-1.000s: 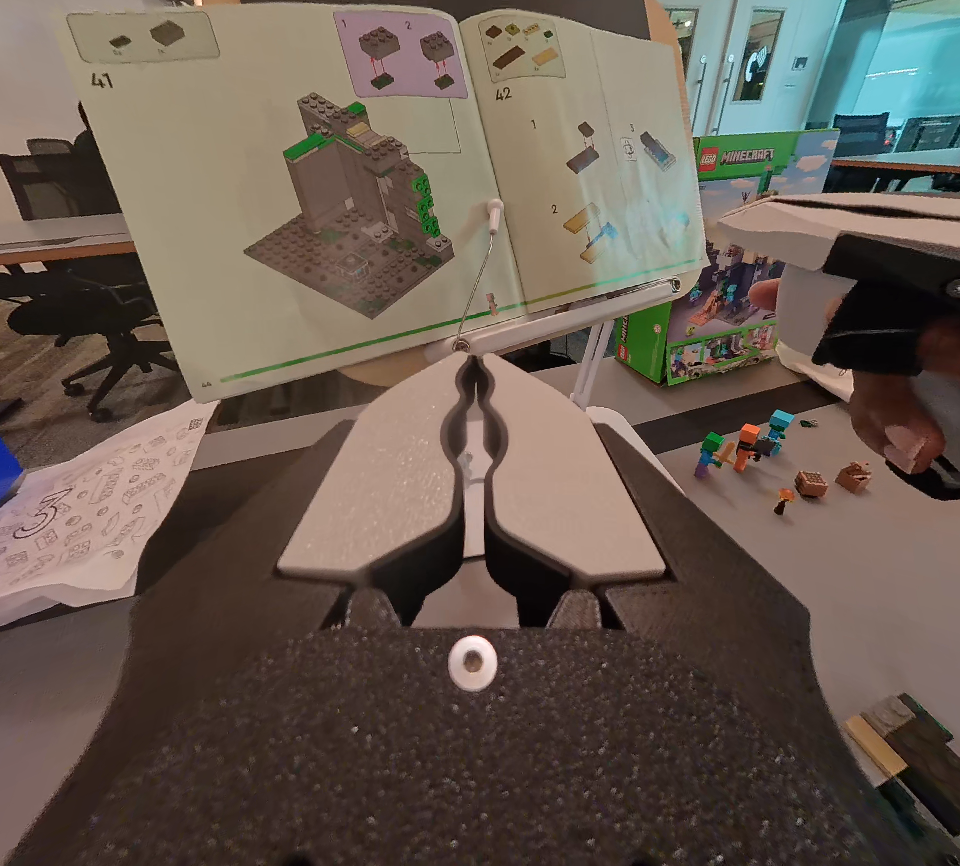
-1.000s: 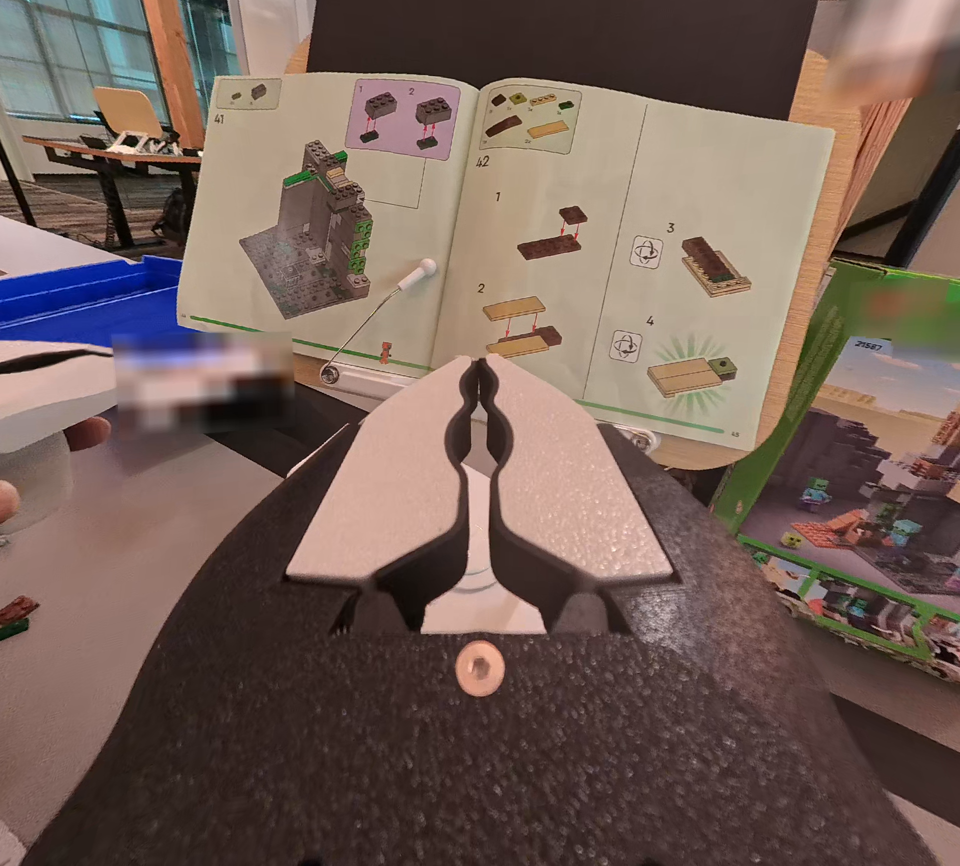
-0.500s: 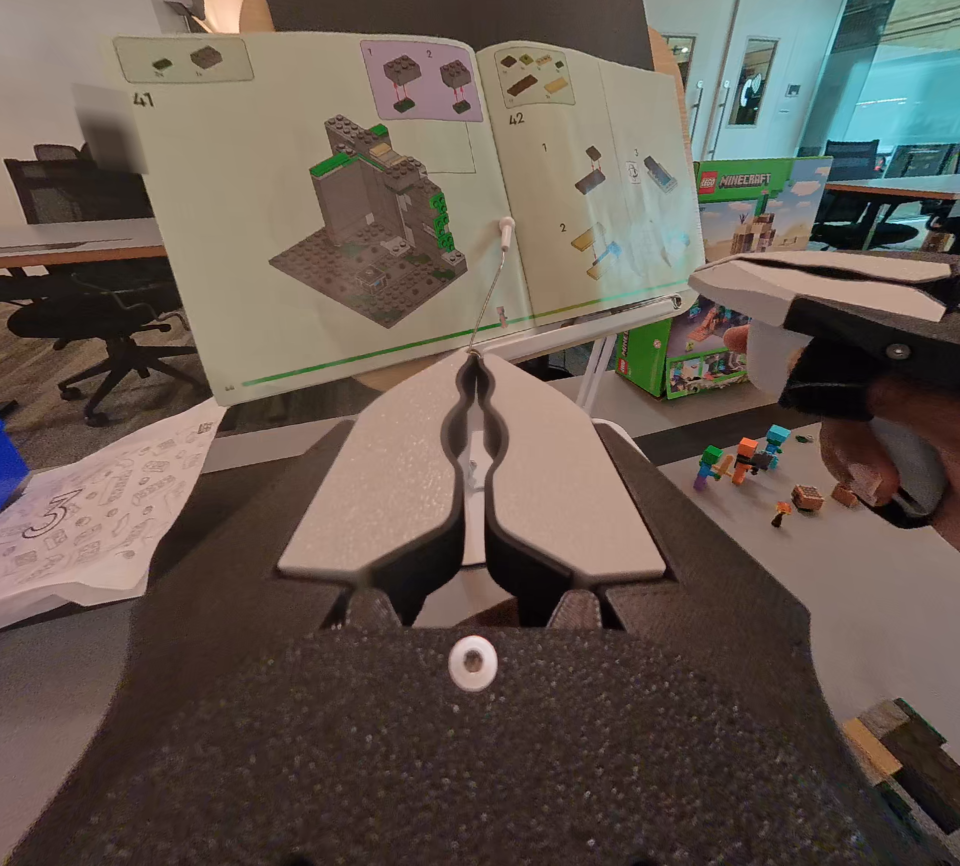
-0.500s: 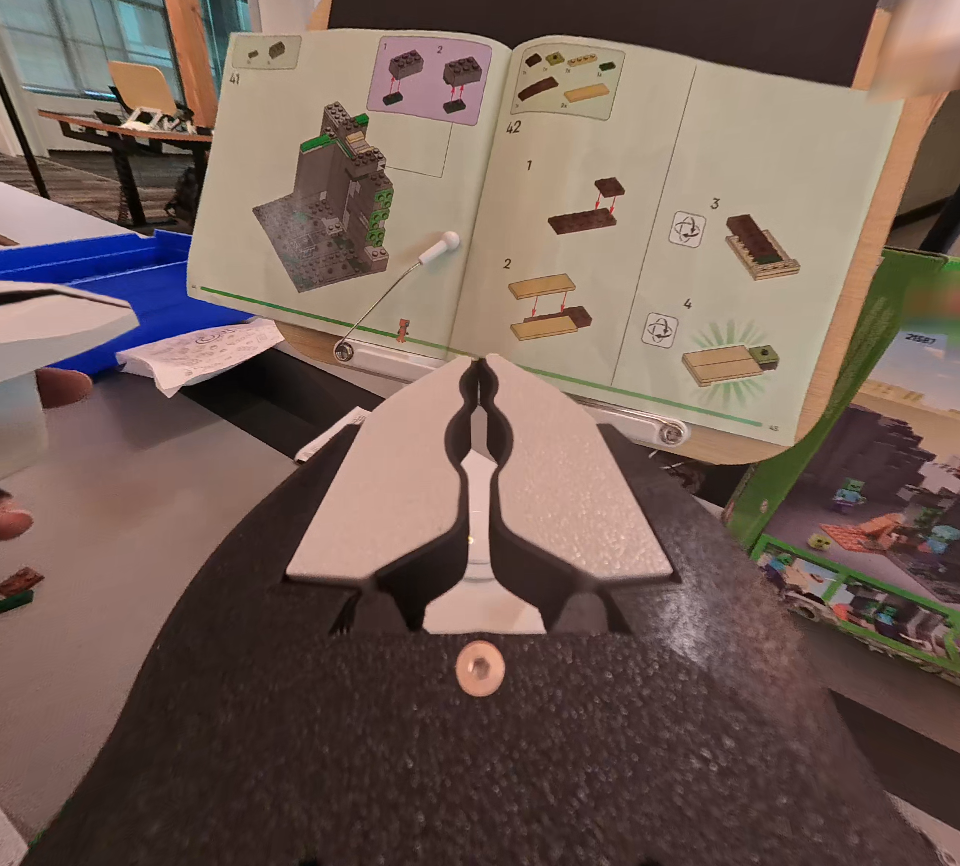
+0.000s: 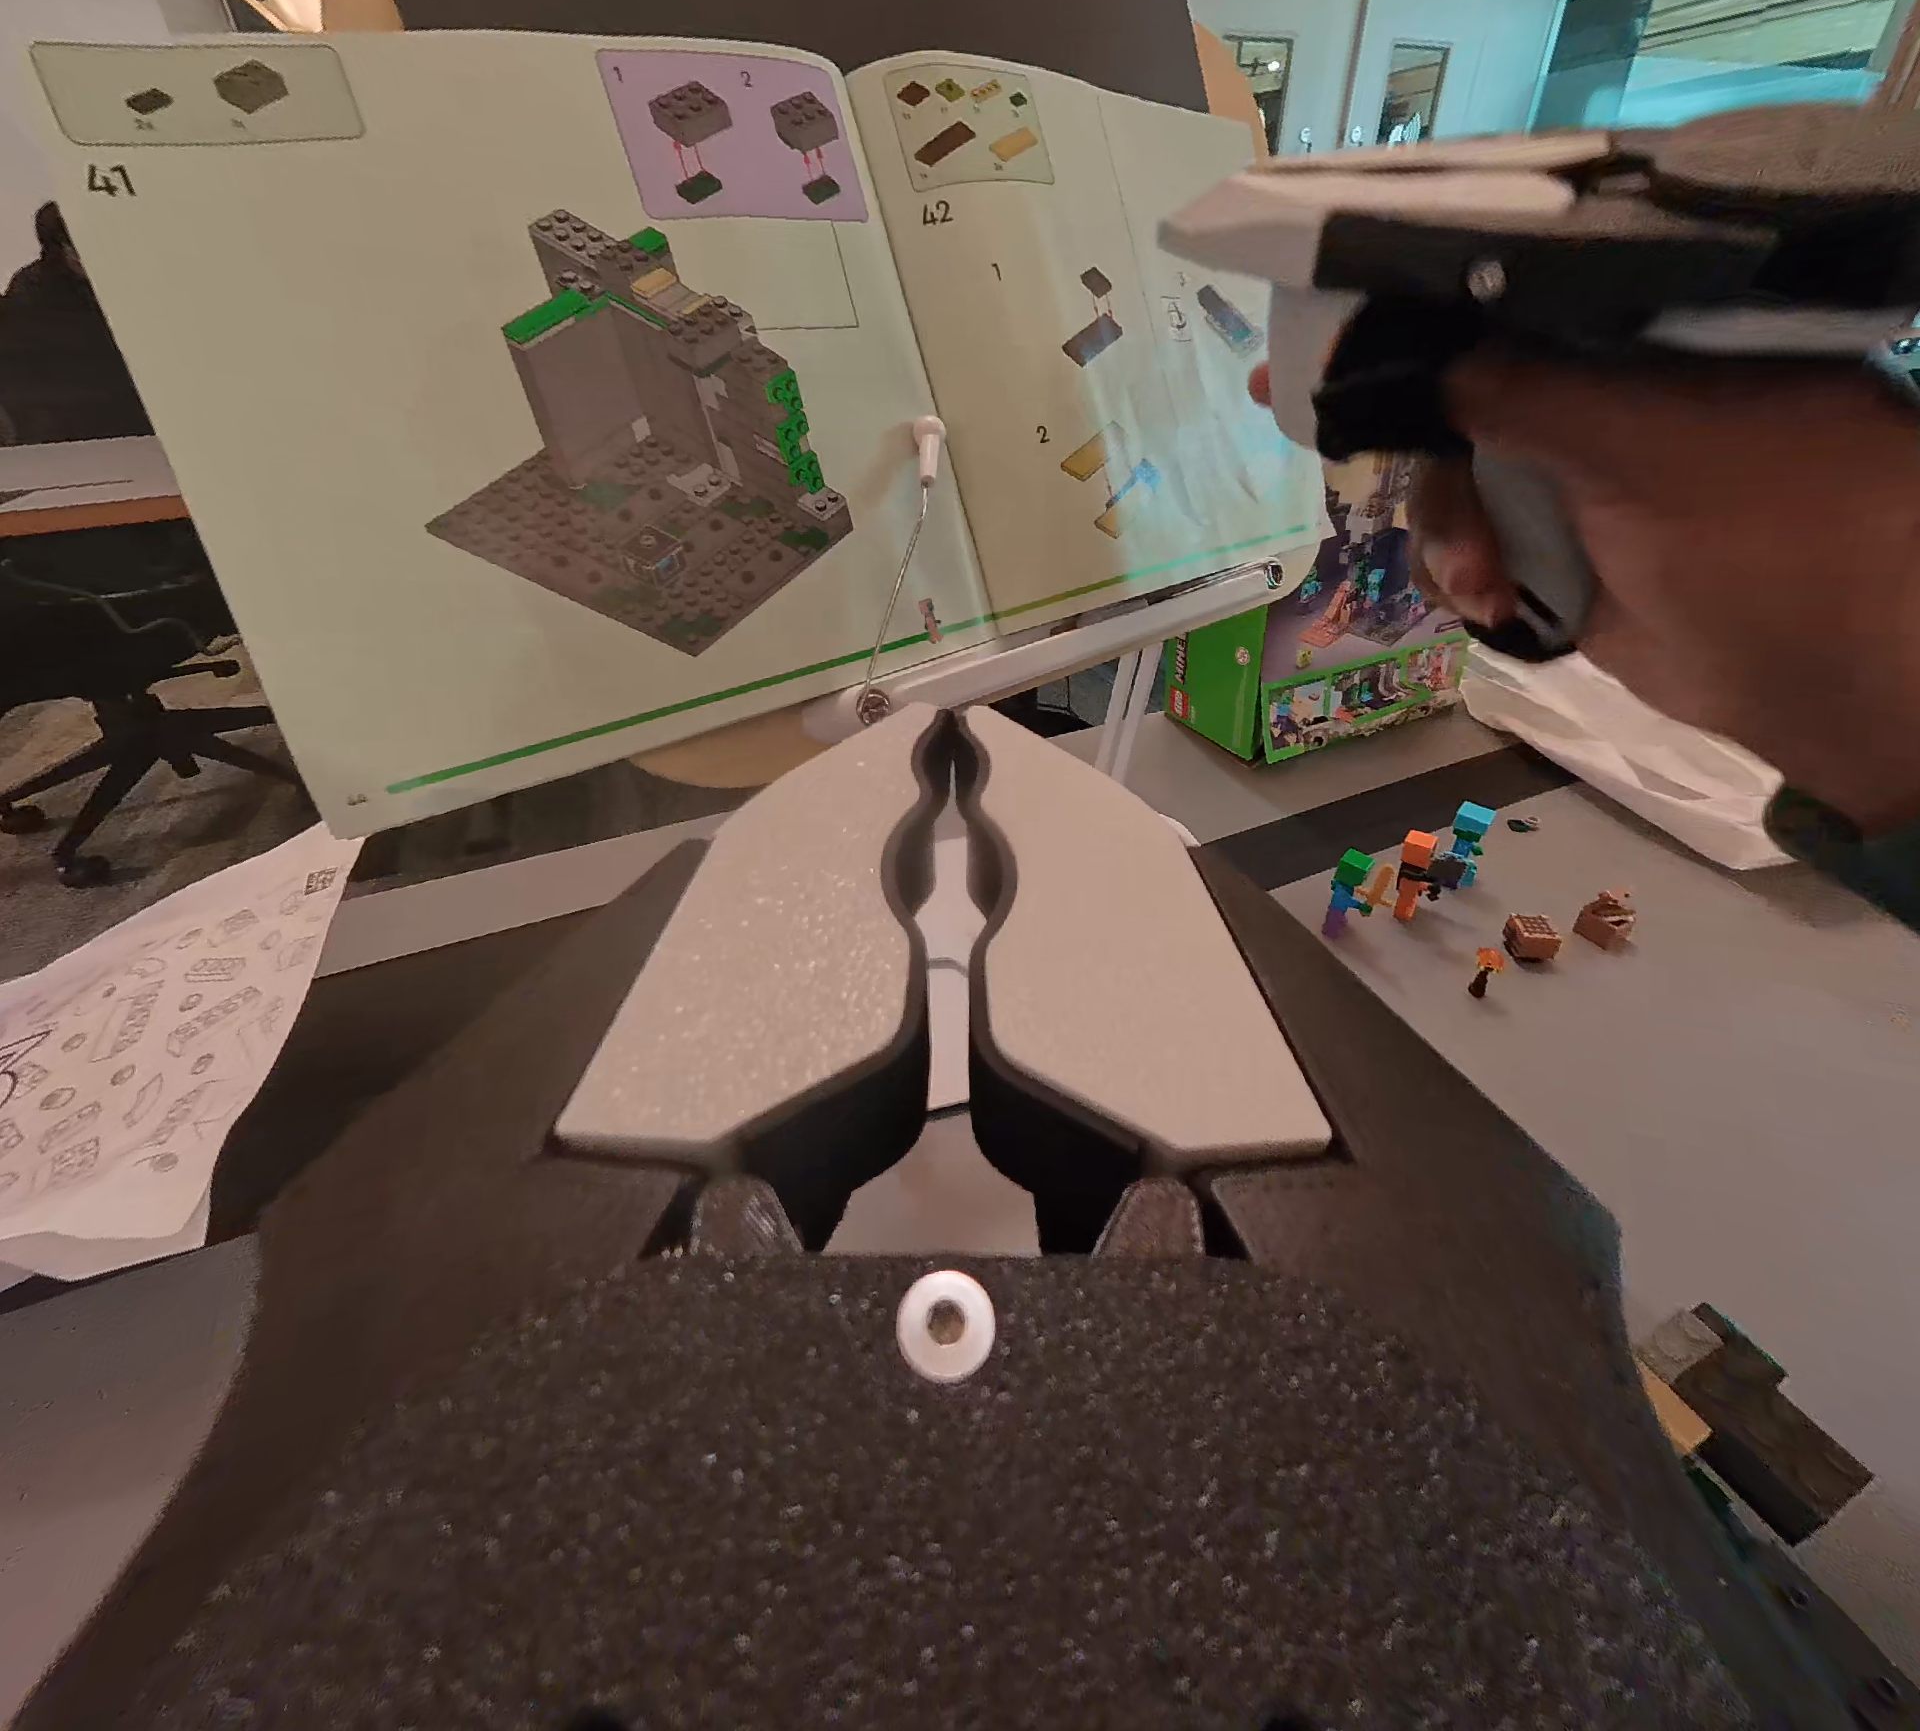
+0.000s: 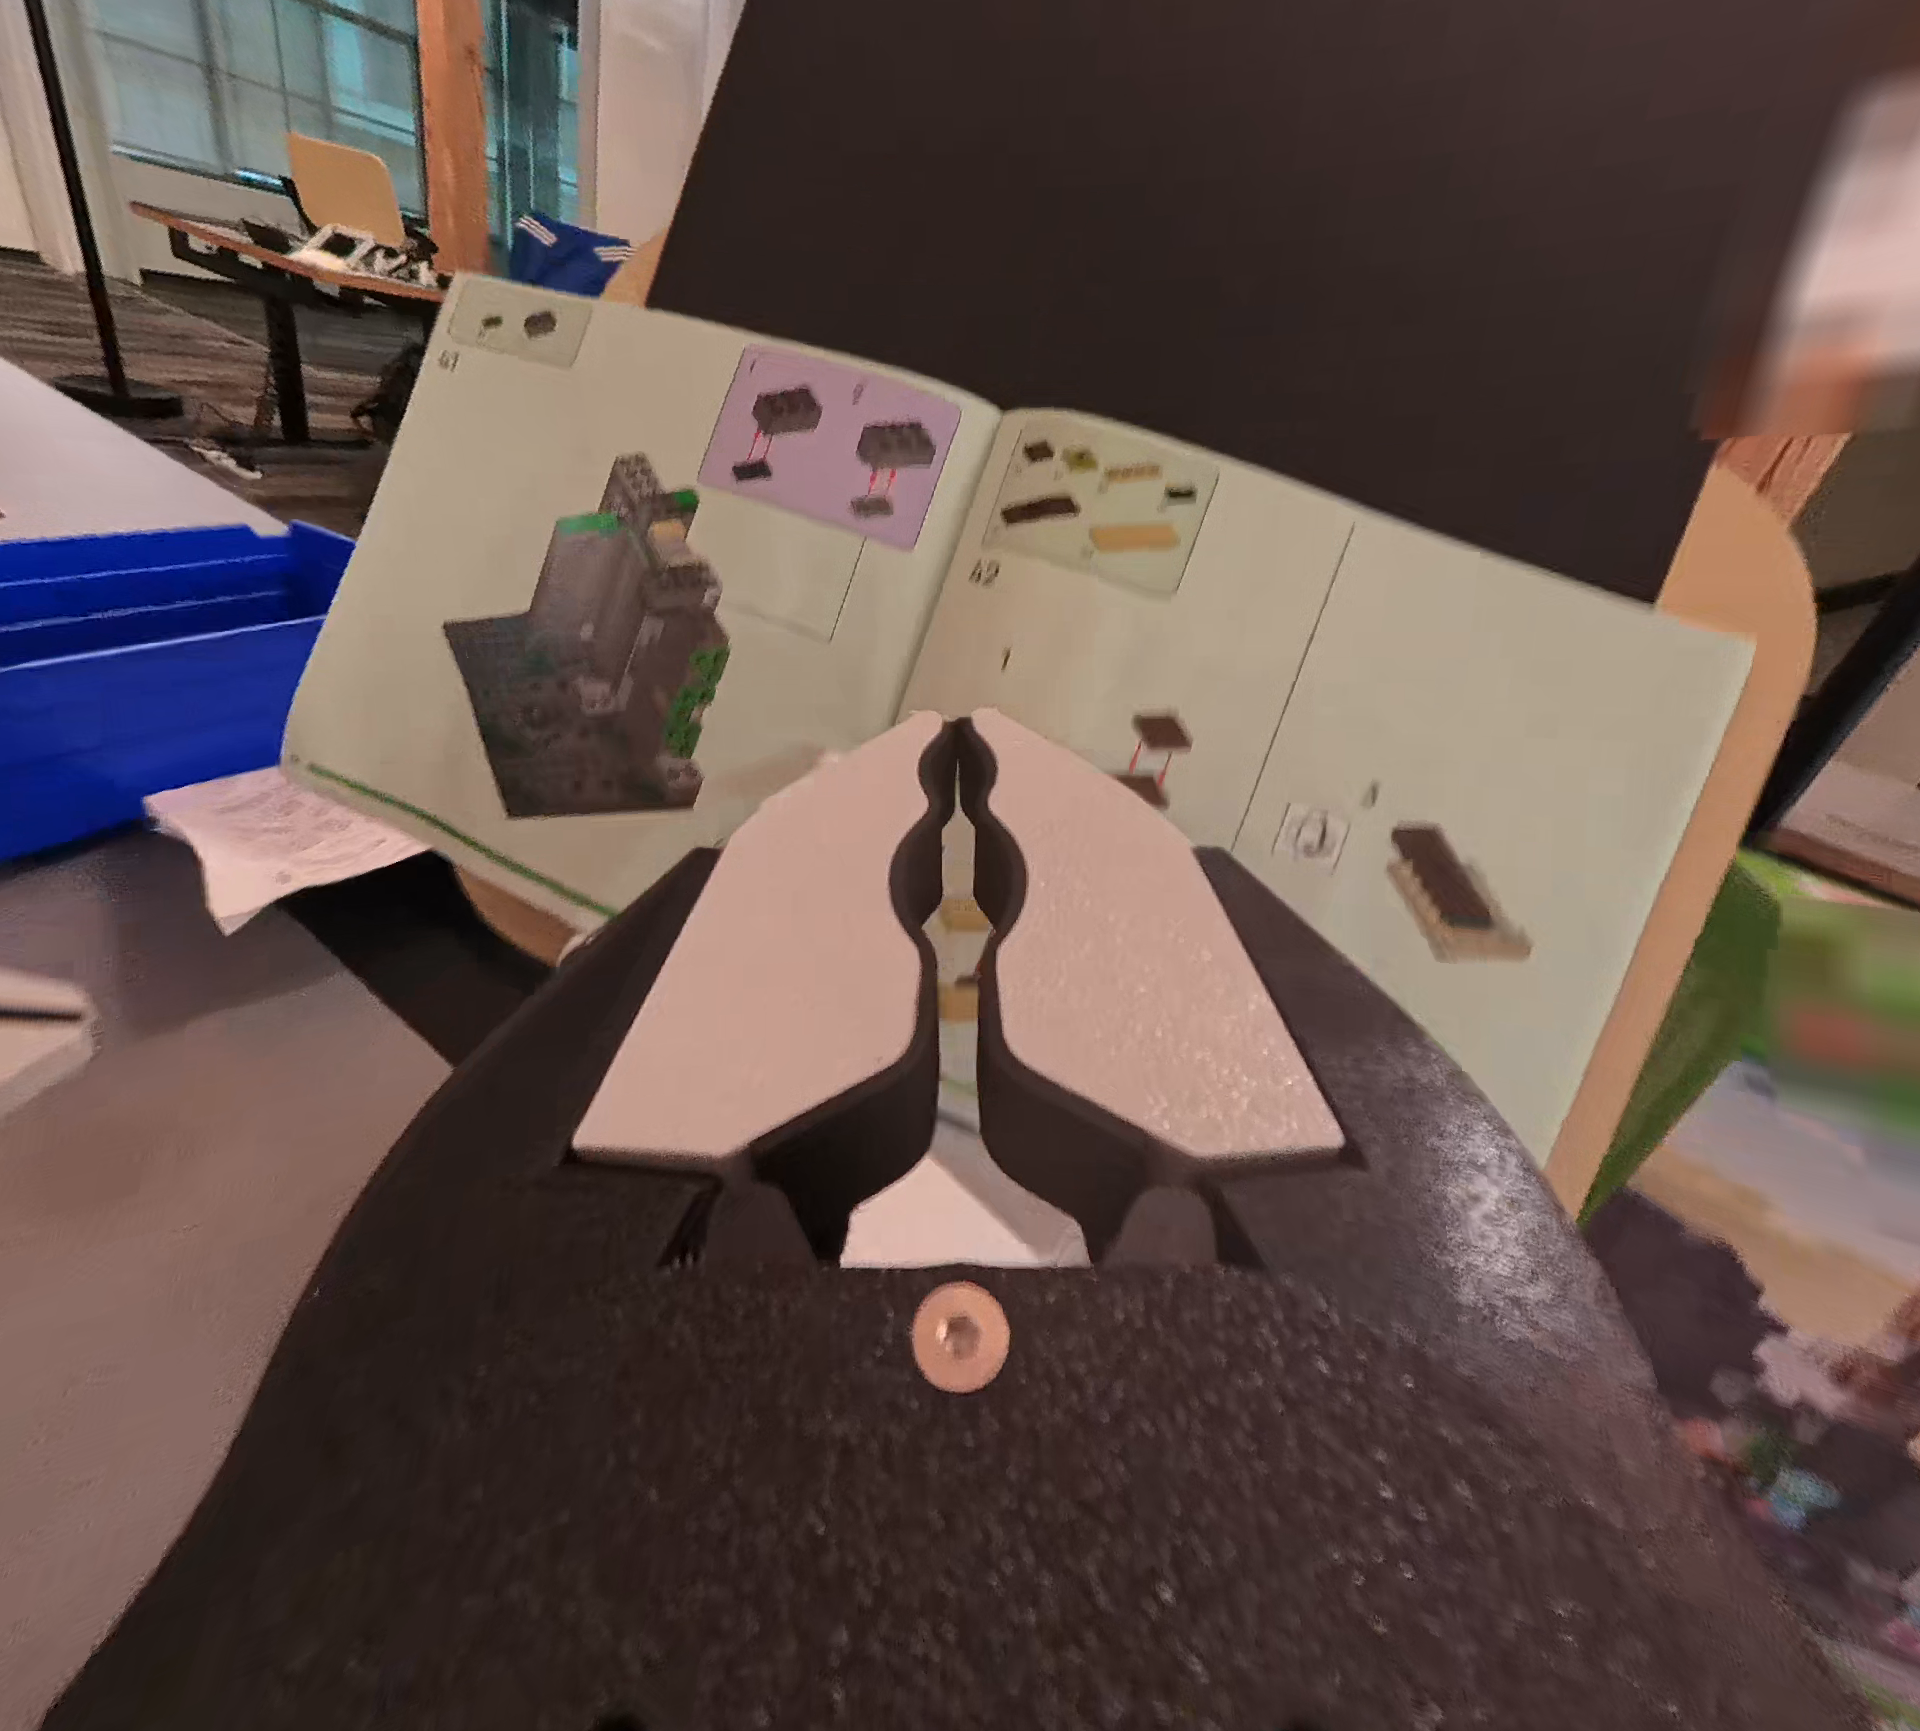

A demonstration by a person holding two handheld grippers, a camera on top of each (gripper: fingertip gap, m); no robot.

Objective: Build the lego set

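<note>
An open instruction booklet (image 5: 520,393) stands on a white stand (image 5: 1049,653) at the back of the grey table; it also shows in the right wrist view (image 6: 1039,642). My left gripper (image 5: 948,725) is shut and empty, raised in front of the booklet. My right gripper (image 6: 956,731) is shut and empty, close to the booklet's right page; it also shows in the left wrist view (image 5: 1205,237), held by a hand at the upper right. Three small figures (image 5: 1403,871) and small brown brick pieces (image 5: 1532,938) lie on the table at the right.
A green set box (image 5: 1320,673) stands behind the figures, and shows blurred in the right wrist view (image 6: 1818,1006). A printed white paper (image 5: 135,1037) lies at the left. A blue bin (image 6: 156,673) sits at the left. Dark and tan plates (image 5: 1745,1442) lie at the lower right edge. Across from one pair of fingers to the other is roughly 15 centimeters.
My right gripper has moved up and forward toward the booklet's right page, and its view is blurred. My left gripper stayed shut and shifted closer to the booklet.
</note>
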